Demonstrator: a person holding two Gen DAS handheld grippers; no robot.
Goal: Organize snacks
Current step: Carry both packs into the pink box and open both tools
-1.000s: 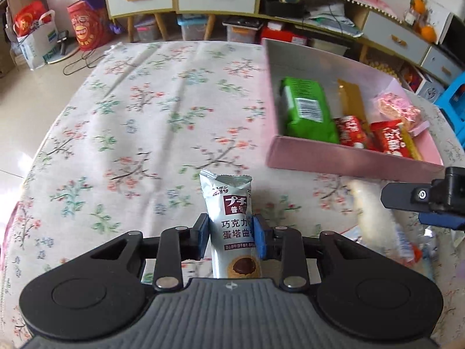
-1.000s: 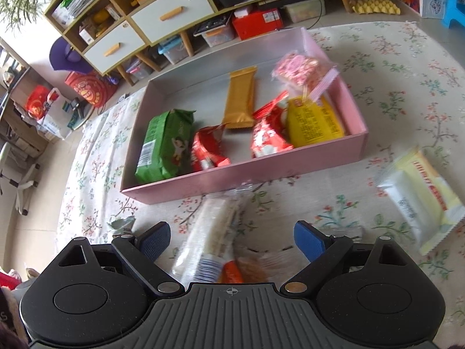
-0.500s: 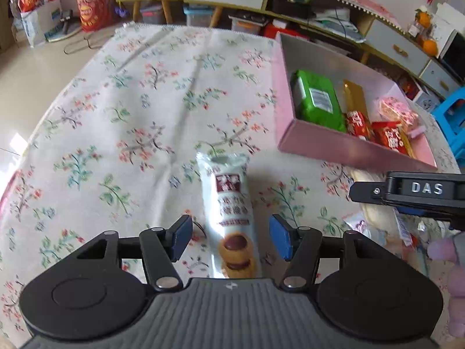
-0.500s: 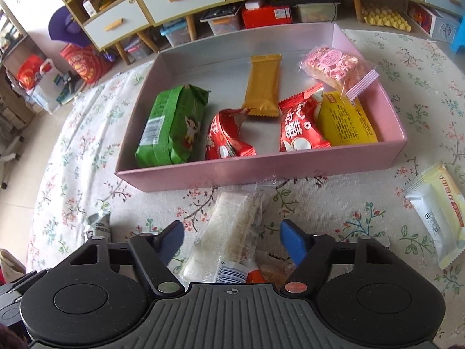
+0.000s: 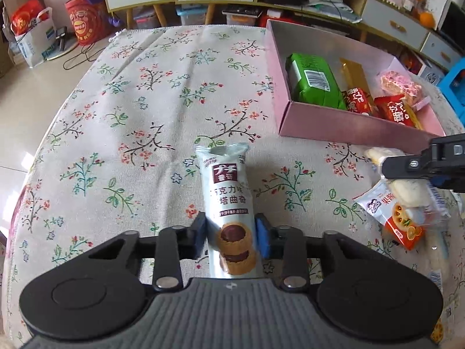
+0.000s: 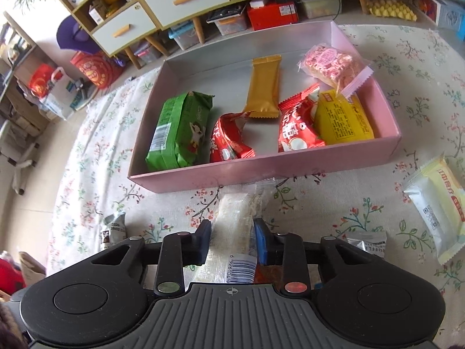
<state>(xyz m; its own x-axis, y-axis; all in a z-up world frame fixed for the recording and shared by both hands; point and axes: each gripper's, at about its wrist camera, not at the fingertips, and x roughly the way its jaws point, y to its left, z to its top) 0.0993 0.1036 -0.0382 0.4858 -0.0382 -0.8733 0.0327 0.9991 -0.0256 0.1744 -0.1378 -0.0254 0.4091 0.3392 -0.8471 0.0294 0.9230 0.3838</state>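
Note:
My left gripper (image 5: 231,232) is shut on a white chocolate cookie pack (image 5: 228,200) that points away over the floral tablecloth. My right gripper (image 6: 232,242) is shut on a clear white rice-cracker pack (image 6: 234,224) just in front of the pink box (image 6: 261,171). The box holds a green pack (image 6: 178,131), a gold bar (image 6: 264,87), two red packs (image 6: 229,142), a yellow pack (image 6: 343,119) and a pink bag (image 6: 331,61). In the left wrist view the right gripper's side (image 5: 424,165) shows at the right, above loose packs (image 5: 404,218).
A pale yellow pack (image 6: 438,209) lies on the cloth at the right. A small silver pack (image 6: 366,241) lies by my right finger. Cabinets, drawers and storage bins stand behind the table. The round table's left edge (image 5: 43,145) drops to the floor.
My left gripper has closed on the cookie pack after standing open half a second ago. My right gripper has closed on the rice-cracker pack.

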